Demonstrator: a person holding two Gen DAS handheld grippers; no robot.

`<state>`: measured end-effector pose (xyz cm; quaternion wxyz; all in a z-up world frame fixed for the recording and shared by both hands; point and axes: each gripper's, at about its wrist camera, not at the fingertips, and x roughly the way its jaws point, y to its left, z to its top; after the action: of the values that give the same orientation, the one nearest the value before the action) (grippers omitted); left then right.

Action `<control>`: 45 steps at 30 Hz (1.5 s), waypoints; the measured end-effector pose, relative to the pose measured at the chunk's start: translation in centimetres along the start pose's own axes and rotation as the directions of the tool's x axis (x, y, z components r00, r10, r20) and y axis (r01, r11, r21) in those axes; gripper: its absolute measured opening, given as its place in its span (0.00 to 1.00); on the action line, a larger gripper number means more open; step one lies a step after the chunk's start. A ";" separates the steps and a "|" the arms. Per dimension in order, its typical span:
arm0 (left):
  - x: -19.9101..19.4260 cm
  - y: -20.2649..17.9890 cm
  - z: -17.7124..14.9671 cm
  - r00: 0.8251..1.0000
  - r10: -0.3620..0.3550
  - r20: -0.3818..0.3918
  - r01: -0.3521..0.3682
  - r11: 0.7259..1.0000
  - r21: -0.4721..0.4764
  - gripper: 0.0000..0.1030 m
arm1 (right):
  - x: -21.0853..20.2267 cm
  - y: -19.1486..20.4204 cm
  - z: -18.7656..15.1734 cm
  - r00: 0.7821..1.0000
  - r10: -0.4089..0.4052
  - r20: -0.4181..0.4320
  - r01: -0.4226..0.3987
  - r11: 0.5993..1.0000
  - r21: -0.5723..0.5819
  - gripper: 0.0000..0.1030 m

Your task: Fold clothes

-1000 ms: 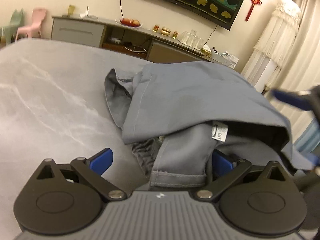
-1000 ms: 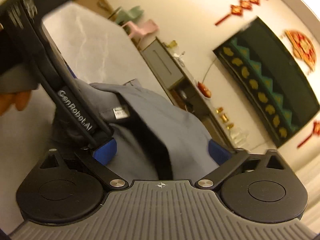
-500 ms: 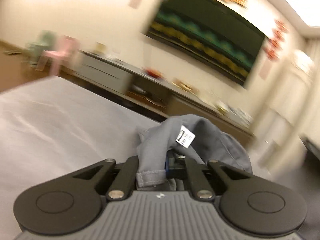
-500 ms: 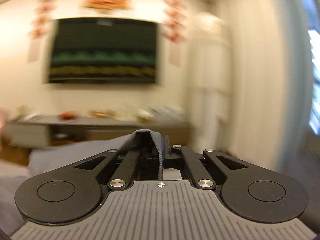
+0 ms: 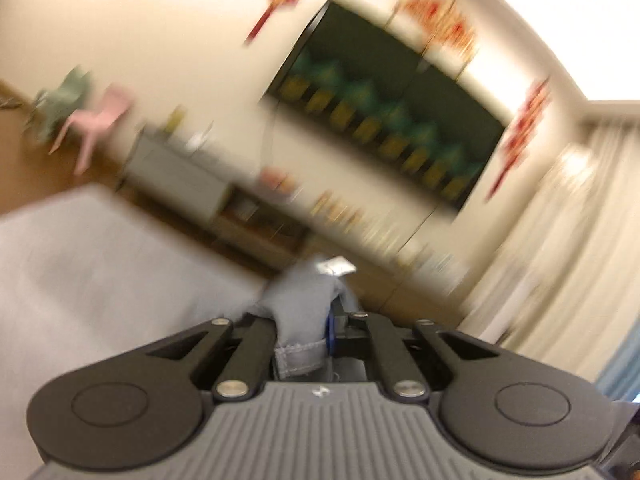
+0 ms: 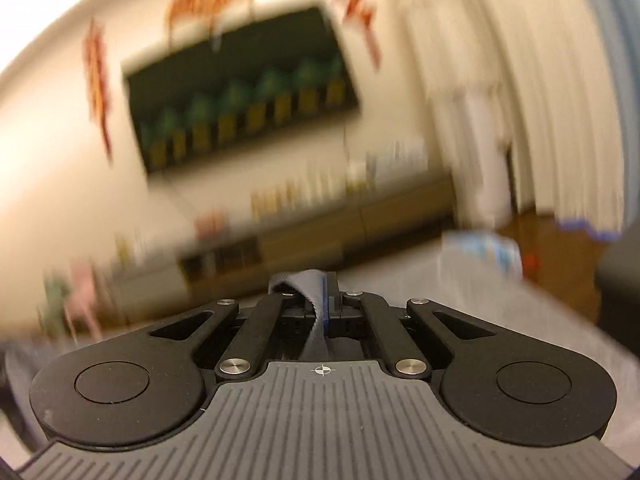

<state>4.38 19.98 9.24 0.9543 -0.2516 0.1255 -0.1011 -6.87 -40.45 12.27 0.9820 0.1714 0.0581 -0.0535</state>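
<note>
left gripper clamped on a bunched hem of the grey garment; stitched edge sits between the closed jaws, cloth rising in a hump just past the tips. white size label pokes out at the top of that hump. garment is lifted off the grey marbled table, which shows below and to the left of the gripper; the rest of the cloth is hidden under the gripper body.

right gripper also pinched tight, on a thin fold of the same grey garment; fabric runs as a narrow strip through the jaws toward the camera. table edge visible beyond it on the right.

both views heavily blurred and tilted. background: dark wall tv with red hanging ornaments around it, low sideboard along the wall, pink child's chair far left, pale curtains at right. small items on the sideboard too smeared to name.
</note>
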 end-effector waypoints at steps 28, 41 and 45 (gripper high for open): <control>1.0 14.1 3.6 0.924 0.375 -0.078 -0.381 0.876 -0.296 0.82 | 13.9 1.3 -13.2 0.832 0.083 -0.549 -0.162 0.982 -0.098 0.79; -2.9 8.4 -4.9 0.865 0.405 -0.297 -0.388 0.914 0.116 0.99 | 3.9 11.1 -26.9 0.611 -0.019 -0.792 -0.613 0.622 -0.488 0.64; -3.7 10.4 -5.9 0.864 0.360 -0.351 -0.351 0.932 0.092 1.00 | 4.8 9.8 -24.4 0.704 -0.075 -0.706 -0.524 0.616 -0.588 0.00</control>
<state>0.49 27.08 -0.32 0.9200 -0.1890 0.3419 0.0301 -3.29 -23.37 -7.91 0.8668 -0.2404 0.4001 0.1755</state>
